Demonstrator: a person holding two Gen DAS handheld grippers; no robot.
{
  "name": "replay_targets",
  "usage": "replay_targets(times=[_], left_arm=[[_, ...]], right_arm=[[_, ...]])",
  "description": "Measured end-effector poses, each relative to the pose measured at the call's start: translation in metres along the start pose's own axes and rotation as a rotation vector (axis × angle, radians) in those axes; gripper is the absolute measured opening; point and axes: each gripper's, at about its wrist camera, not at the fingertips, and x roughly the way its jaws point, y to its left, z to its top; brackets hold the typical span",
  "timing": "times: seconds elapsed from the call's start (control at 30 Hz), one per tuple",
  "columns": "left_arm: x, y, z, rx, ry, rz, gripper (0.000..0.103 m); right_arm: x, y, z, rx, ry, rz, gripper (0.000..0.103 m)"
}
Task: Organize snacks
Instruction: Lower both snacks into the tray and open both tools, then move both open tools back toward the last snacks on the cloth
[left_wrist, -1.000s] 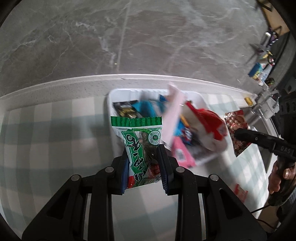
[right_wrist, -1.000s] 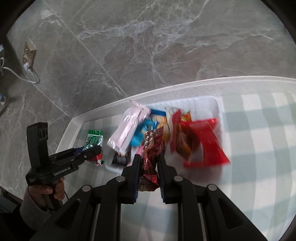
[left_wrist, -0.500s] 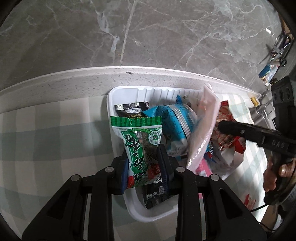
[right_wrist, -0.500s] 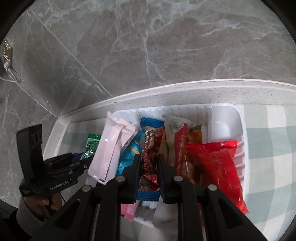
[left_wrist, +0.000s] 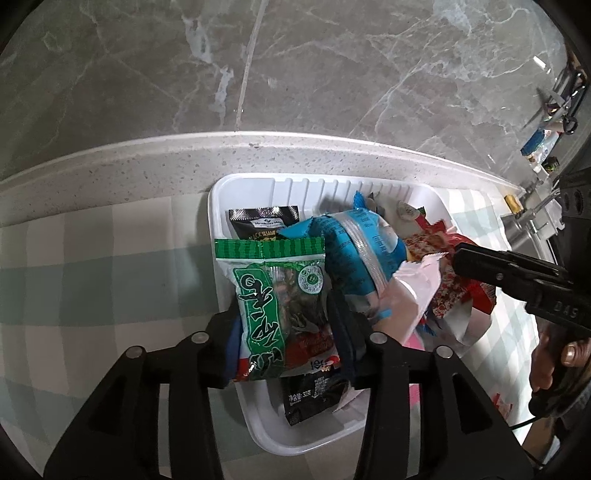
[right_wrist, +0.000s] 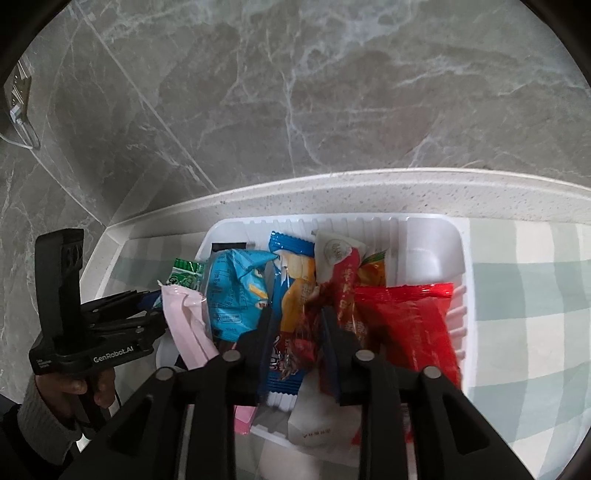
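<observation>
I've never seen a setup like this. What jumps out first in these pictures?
A white tray crammed with bright snack packets sits on a checked cloth by a marble wall. A green packet stands between the left gripper's opening jaws at the tray's left end. The right gripper, also opening, straddles a dark red packet mid-tray.

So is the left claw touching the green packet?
Cannot tell. In the left wrist view the green packet sits between the fingers of the left claw as its jaws open above the white tray, but no clear gap or contact shows.
</observation>
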Motion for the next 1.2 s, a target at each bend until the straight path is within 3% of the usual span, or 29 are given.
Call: replay_targets(times=[0.33, 0.57, 0.77, 0.97, 1.2], left_arm=[[-0.042, -0.001, 0.003, -0.007, -0.087, 0.045, 0.048], [-0.082, -0.015, -0.020, -0.008, -0.125, 0.032, 0.049], [-0.109, -0.046, -0.073, 0.007, -0.090, -0.014, 0.050], [-0.113, -0.096, -0.141, 0.025, 0.016, -0.044, 0.050], [-0.123, -0.153, -0.211, 0.062, 0.131, -0.081, 0.050]], right_arm=[[-0.048, 0.006, -0.013, -0.009, -0.068, -0.009, 0.043], [-0.090, 0.006, -0.045, -0.008, -0.090, -0.037, 0.044], [-0.120, -0.002, -0.094, 0.000, -0.085, -0.086, 0.049], [-0.142, -0.021, -0.153, 0.028, -0.054, -0.110, 0.053], [-0.137, -0.032, -0.211, -0.048, 0.045, -0.148, 0.055]])
